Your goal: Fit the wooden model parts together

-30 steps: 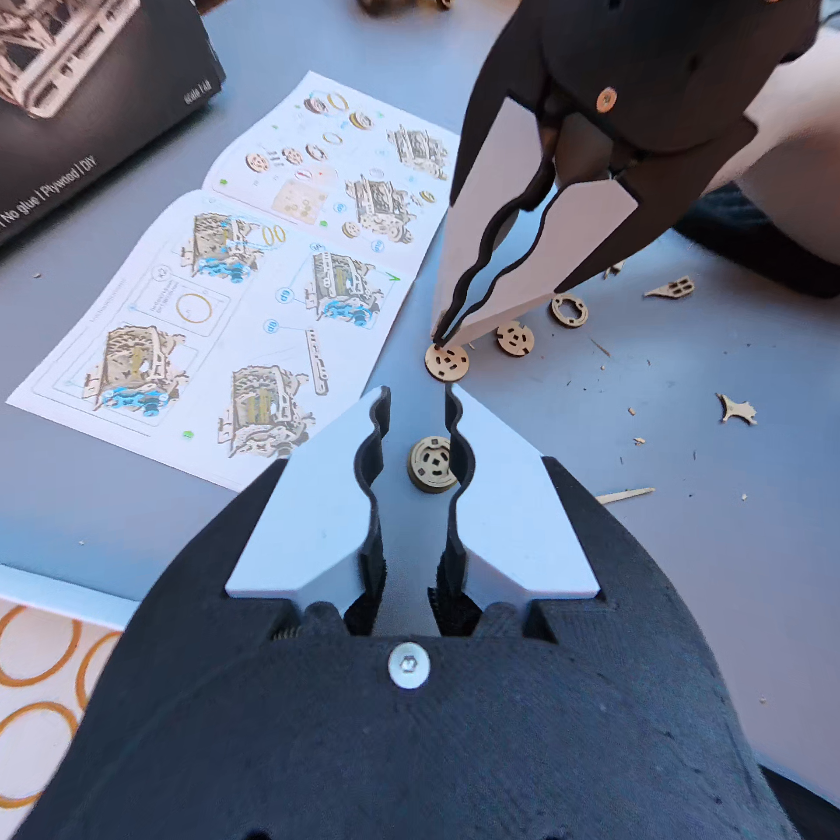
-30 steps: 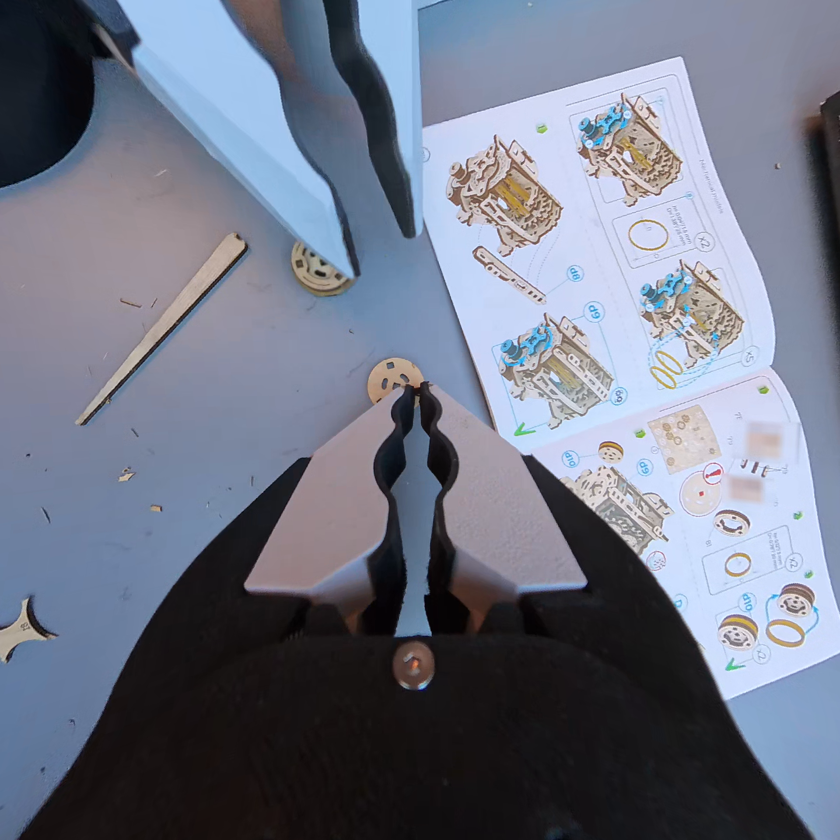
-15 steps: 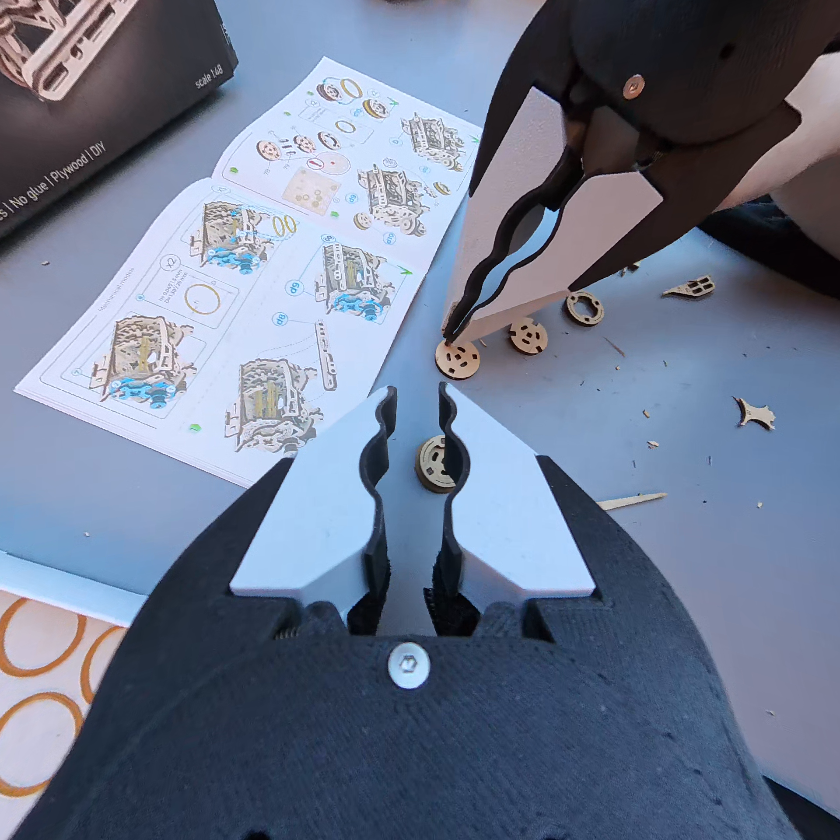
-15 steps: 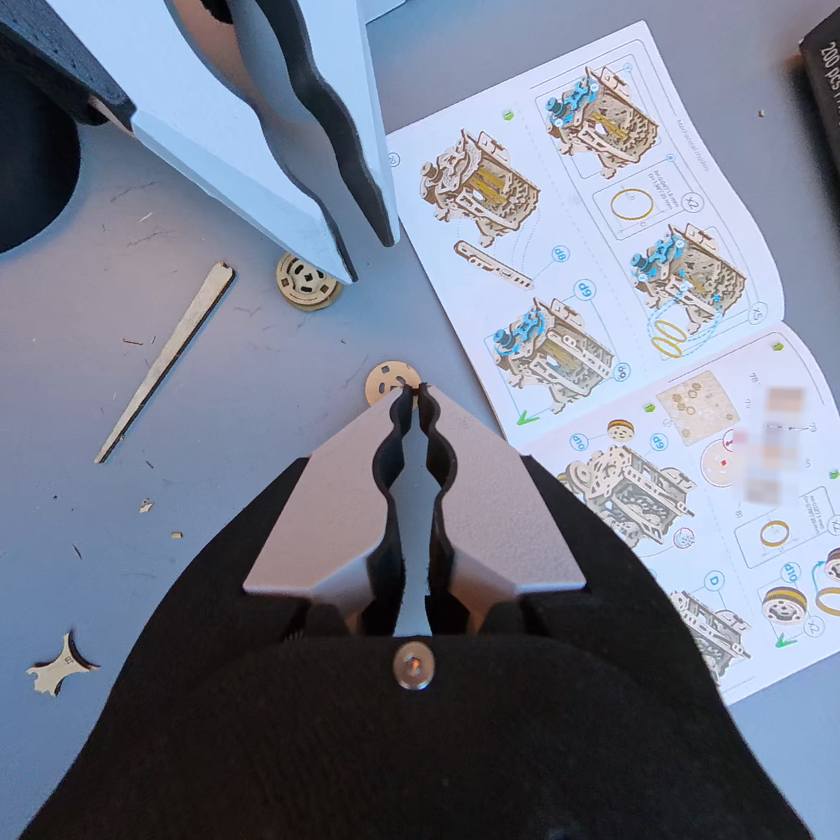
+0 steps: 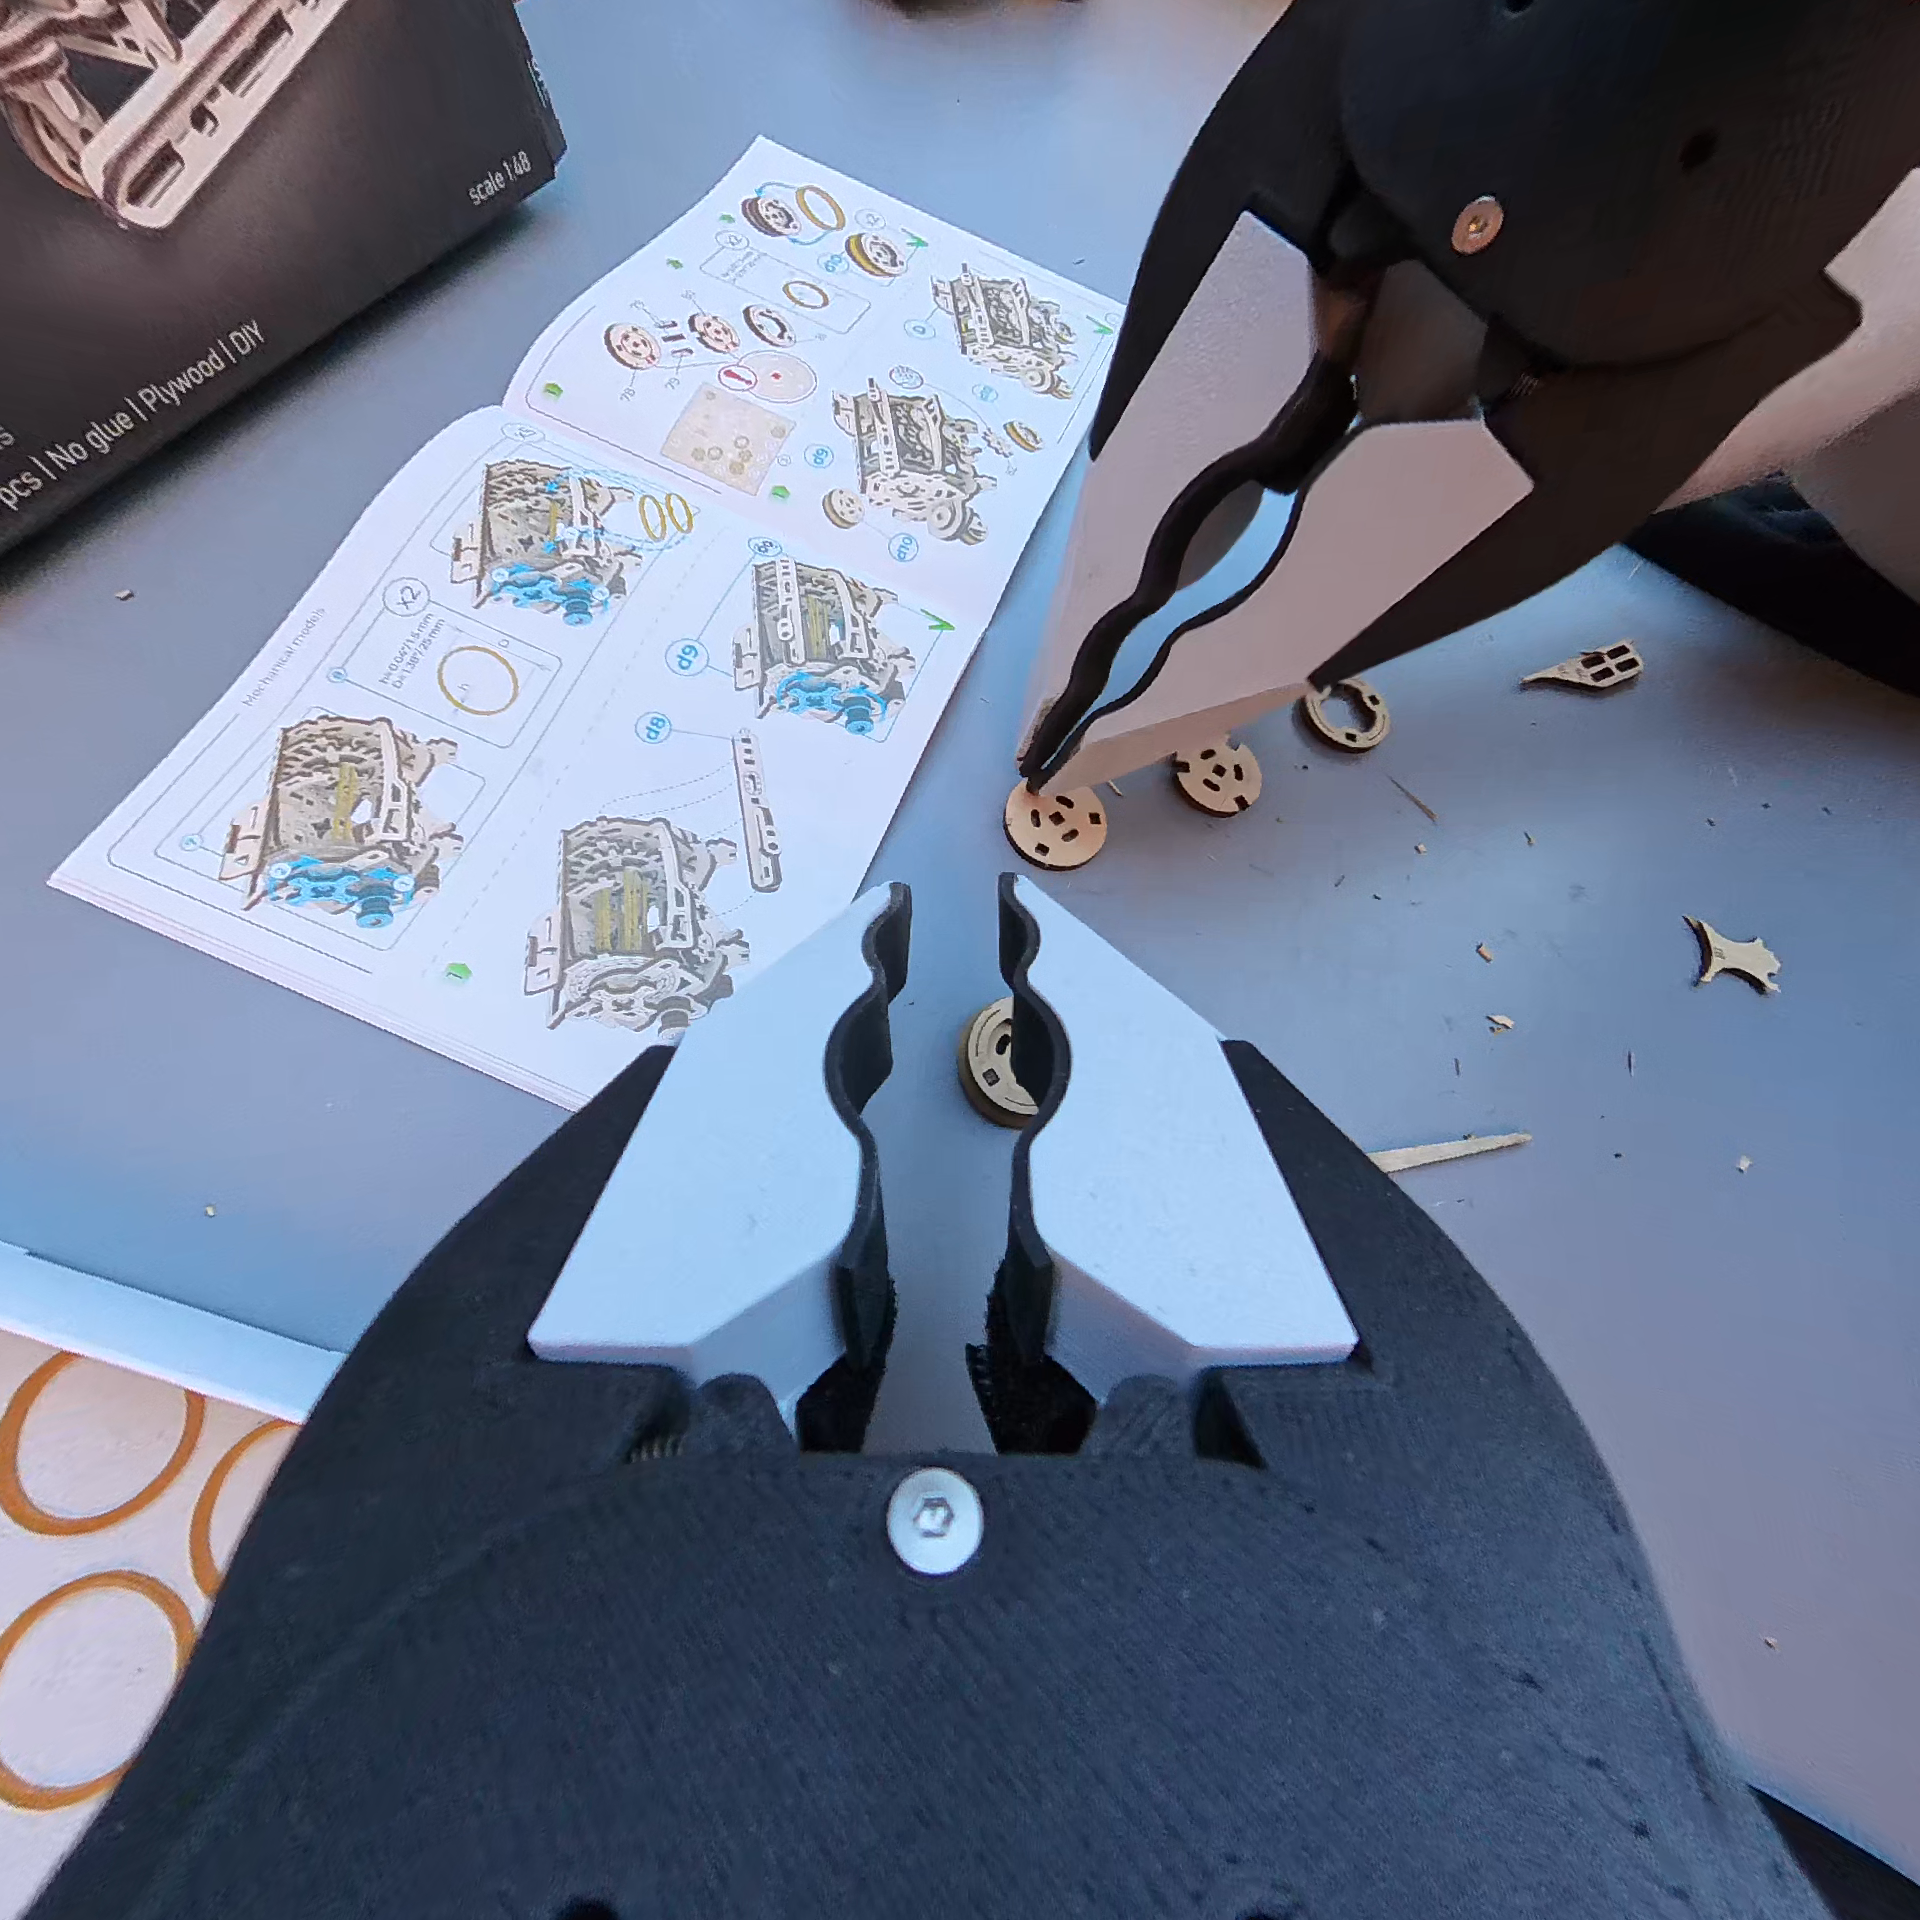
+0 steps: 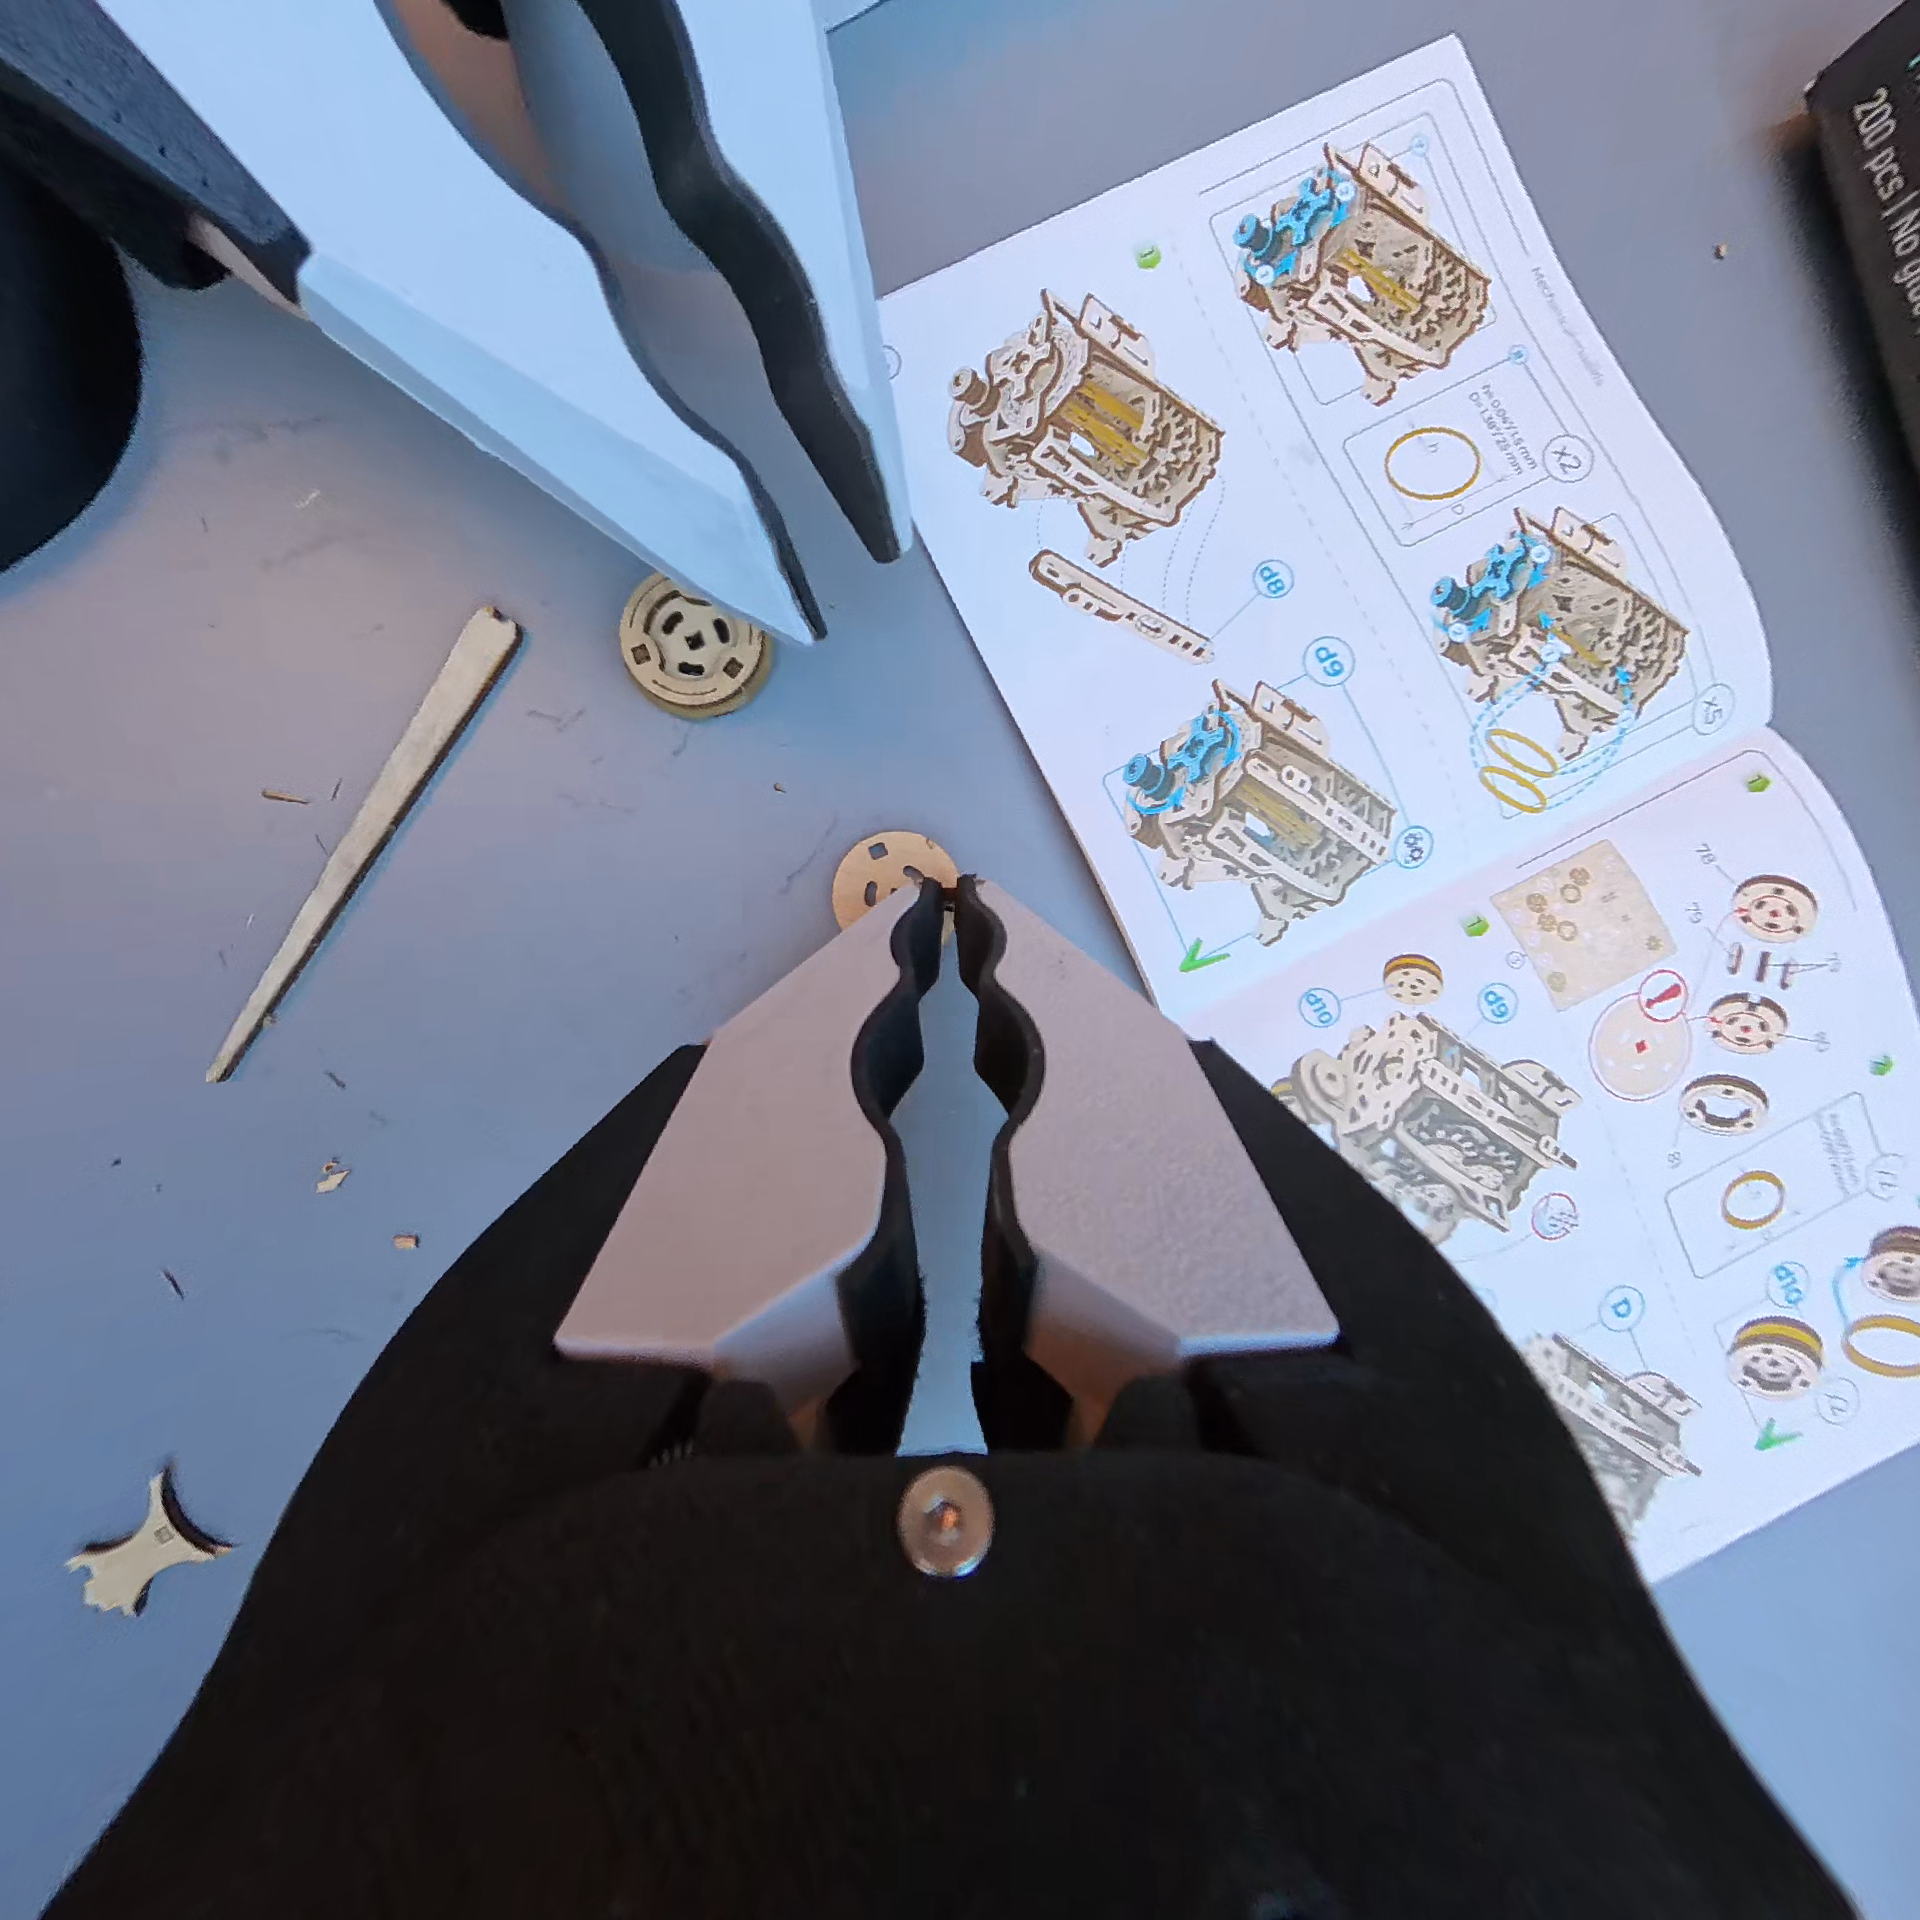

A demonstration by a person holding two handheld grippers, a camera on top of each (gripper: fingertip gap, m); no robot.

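Observation:
My right gripper point(image 6: 940, 891) is shut, with what looks like a tiny wooden peg between its tips. The tips press on a thin flat wooden disc point(image 6: 878, 878) on the grey table. In the left wrist view it point(image 5: 1034, 774) stands steeply on that disc point(image 5: 1055, 826). My left gripper point(image 5: 954, 894) is open and empty, low over the table. A thicker wooden wheel point(image 5: 987, 1060) lies partly hidden behind its right-hand finger. In the right wrist view the wheel point(image 6: 694, 649) lies beside the left gripper point(image 6: 852, 587).
An open instruction booklet point(image 5: 582, 623) lies left of the parts and a black kit box point(image 5: 208, 260) behind it. Another disc point(image 5: 1216, 774) and a ring point(image 5: 1345, 712) lie behind the right gripper. A wooden sliver point(image 6: 364, 831) and offcuts point(image 6: 140, 1548) lie around. My hands' fingertips stand some 5 cm from each other. About 4 cm separates my left fingertips from the thicker wooden wheel point(image 5: 987, 1060).
My left gripper has narrowed a little and shifted, so its right-hand finger now covers more of the wheel. My right gripper has stayed on the thin disc.

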